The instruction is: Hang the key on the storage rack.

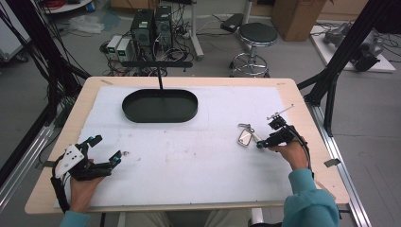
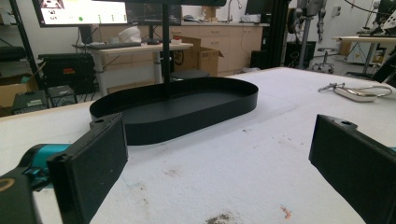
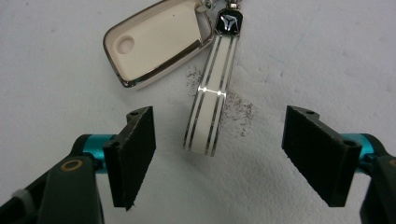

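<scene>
Right gripper: jaws spread wide, hovering just short of the key fob, holding nothing.
Strap: white with silver stripes, lying flat between the open jaws, joined to the key fob at a black emblem.
Left gripper: jaws spread and empty, low over the surface, well apart from the key fob.
Tray: black, oval, empty, beyond and left of the key fob.
Risk: the thin flat strap could slip from closing jaws, and the key fob might swing.
Surface: white padding, speckled with stains, on a wooden top.
Room: stool, computers and cables beyond the tray.
</scene>
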Demonstrator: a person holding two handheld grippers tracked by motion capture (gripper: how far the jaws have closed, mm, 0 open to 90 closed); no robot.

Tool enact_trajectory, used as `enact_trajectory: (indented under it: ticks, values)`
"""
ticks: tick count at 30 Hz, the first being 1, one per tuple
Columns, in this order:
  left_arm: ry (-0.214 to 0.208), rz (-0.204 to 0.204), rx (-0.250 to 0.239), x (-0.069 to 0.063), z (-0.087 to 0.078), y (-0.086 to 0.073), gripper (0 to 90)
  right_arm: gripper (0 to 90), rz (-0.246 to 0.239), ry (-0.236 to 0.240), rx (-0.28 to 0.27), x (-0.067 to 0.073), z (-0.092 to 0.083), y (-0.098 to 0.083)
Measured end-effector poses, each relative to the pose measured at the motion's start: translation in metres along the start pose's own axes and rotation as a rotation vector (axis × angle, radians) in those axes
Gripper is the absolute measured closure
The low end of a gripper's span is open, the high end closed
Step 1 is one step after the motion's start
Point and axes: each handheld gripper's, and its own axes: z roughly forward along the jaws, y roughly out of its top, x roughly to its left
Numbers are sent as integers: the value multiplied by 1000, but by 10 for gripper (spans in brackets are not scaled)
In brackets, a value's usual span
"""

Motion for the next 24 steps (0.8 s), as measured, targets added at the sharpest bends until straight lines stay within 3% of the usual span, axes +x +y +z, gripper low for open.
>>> enact_trajectory:
  ticks: [9,24]
  values:
    - [1,1,0,0,0,0,49,392,37,10,44,2,4,1]
    - [1,-2,1,0,0,0,49,570,39,3,91,3,10,3]
